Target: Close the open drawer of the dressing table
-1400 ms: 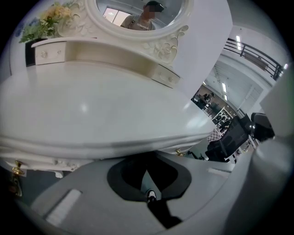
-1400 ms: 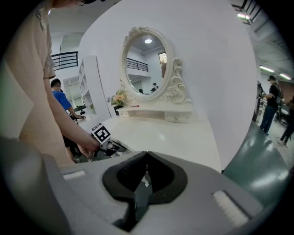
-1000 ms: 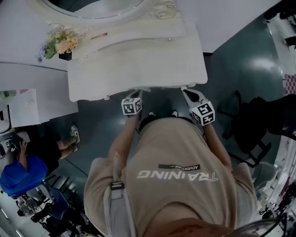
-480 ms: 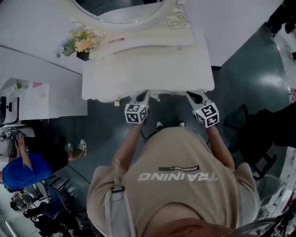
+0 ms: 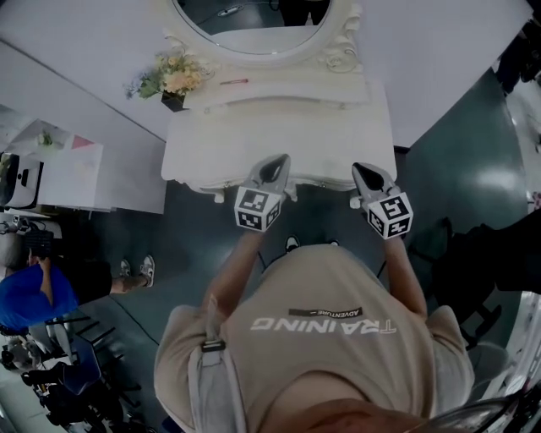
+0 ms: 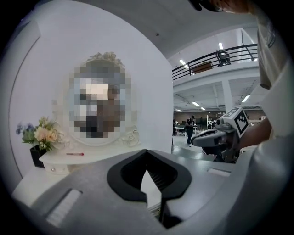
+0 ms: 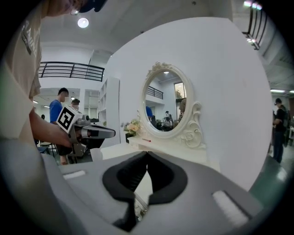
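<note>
1. The white counter (image 5: 279,135) stands against the wall, with an oval mirror (image 5: 254,25) at its back.
2. A bunch of flowers (image 5: 173,80) stands on its raised rear shelf, at the left end, and a thin red stick (image 5: 234,82) lies just beside them.
3. The left tool (image 5: 277,162) points at the counter's front edge, left of centre. Its jaws are pressed together at the tips, with nothing between them.
4. The right tool (image 5: 365,171) points at the same edge further right, well apart from the left. Its jaws also meet at the tips and grip nothing.
5. The drawer sits in the counter's front, below that edge. The top hides it from above, so I cannot tell how far out it stands.
</note>
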A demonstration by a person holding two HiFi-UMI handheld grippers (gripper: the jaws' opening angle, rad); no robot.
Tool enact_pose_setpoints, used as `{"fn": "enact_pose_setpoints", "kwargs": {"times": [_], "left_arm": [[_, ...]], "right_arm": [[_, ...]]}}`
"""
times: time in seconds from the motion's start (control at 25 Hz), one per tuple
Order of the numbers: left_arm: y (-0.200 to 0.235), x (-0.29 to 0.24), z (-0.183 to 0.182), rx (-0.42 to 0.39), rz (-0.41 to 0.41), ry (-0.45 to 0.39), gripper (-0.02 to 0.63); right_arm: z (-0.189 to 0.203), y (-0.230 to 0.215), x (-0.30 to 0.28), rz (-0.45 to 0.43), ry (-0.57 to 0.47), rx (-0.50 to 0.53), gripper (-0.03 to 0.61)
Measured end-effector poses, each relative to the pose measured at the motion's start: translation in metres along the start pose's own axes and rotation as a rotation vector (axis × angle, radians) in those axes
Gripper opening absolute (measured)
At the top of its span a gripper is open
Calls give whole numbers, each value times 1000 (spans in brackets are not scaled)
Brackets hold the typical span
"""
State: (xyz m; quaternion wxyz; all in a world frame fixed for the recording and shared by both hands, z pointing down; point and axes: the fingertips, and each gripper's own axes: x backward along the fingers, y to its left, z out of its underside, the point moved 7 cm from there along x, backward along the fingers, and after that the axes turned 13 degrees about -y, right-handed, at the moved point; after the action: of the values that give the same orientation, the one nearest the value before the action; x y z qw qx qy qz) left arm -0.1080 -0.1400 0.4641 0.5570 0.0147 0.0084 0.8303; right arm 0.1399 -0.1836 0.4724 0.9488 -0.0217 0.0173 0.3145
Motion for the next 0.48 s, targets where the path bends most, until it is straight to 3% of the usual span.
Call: {"fn": "enact_pose_setpoints", "kwargs": {"times": [0.16, 0.48], "left_arm": [[-3, 4, -15, -31, 14, -36, 0], [5, 7, -12, 2, -7, -33, 0]], "right_arm": [[-14, 1, 3, 24, -47, 21, 5], [-17, -5, 13, 52, -52, 31, 5]]}}
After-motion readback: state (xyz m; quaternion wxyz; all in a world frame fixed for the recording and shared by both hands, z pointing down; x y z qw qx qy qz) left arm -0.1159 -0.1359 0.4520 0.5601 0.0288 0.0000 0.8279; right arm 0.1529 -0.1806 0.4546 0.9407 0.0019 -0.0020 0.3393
